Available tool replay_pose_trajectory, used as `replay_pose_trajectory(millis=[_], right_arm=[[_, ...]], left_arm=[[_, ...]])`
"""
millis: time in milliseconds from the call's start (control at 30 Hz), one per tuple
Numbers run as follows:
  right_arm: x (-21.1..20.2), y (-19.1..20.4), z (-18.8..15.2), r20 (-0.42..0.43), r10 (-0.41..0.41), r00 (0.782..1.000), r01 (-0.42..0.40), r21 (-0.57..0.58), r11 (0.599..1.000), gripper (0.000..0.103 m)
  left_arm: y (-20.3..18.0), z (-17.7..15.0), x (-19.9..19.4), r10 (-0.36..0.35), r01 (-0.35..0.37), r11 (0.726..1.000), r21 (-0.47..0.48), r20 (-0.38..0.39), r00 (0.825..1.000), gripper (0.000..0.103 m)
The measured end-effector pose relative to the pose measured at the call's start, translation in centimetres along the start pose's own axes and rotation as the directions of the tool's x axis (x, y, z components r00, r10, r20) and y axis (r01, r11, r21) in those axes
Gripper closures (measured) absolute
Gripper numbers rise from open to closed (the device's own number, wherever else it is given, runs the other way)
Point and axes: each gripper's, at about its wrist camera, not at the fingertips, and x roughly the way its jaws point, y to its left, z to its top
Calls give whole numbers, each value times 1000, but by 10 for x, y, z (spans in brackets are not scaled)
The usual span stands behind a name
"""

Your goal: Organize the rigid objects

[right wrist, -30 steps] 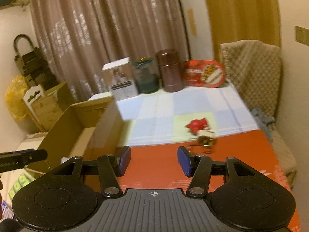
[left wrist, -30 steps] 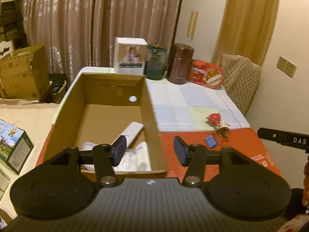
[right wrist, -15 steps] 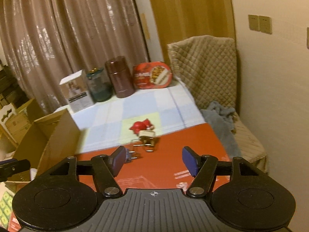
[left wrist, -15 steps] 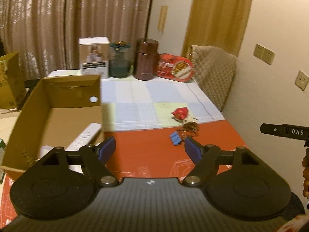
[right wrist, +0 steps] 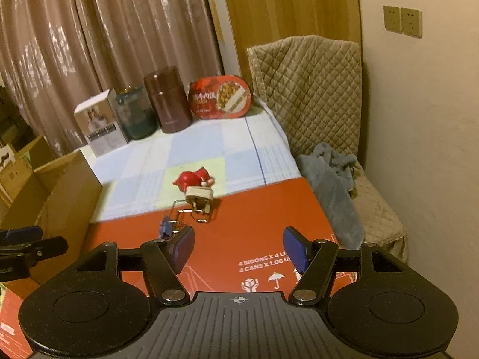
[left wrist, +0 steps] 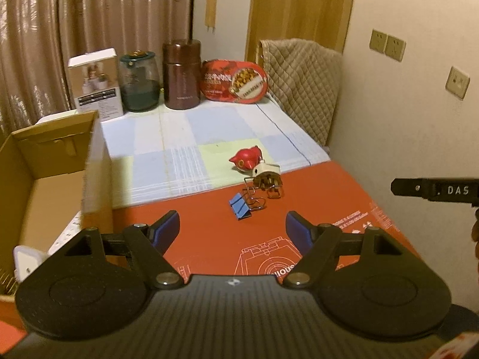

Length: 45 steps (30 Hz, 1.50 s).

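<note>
A blue binder clip lies on the red board, with a white plug and a red figurine just behind it. My left gripper is open and empty, hovering short of the clip. My right gripper is open and empty; the clip sits beside its left finger, the plug and figurine further ahead. An open cardboard box at the left holds a white remote and other white items.
At the table's back stand a white carton, a green jar, a brown canister and a red tin. A quilted chair with a grey cloth stands at the right, by the wall.
Both grippers have swung right, away from the box, toward the clip, plug and figurine, and both have opened wider.
</note>
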Motion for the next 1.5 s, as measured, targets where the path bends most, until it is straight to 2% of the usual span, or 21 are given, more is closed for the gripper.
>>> replay_pose_trajectory(millis=[133,333,567,833,1133,1200,1267,1500], right_arm=[[23,-6,0,-26,4,1000,-5,-20,1000,40],[60,-8,1,-64,35,997,-40,-82,996,40],[106,-4,-2,-107,58,993,-73,-141,987,40],[147,2,-5,-137,92,986,-115,-171,978,40],[170,5,-6,-157,100,983,-128,-180,975,40],[173,6,-6,-160,99,982,-128,-182,975,40],[176,6,-7,-163,104,981,-133,-183,974,40],[184,19,-8,-176,154,972,-187,-193,963,40]], left_arm=[[-6,-4,31,5,-5,999,36,-19,1000,29],[-7,-15,84,16,-12,997,79,-53,998,39],[-1,-24,135,24,-17,997,78,-81,996,52],[2,-23,171,2,5,997,80,-76,997,52],[3,-20,191,-28,33,996,78,-61,998,68],[4,-21,195,-38,43,996,72,-70,997,79],[4,-22,196,-38,43,997,68,-76,996,85],[13,-35,176,-34,33,999,-8,-84,996,86]])
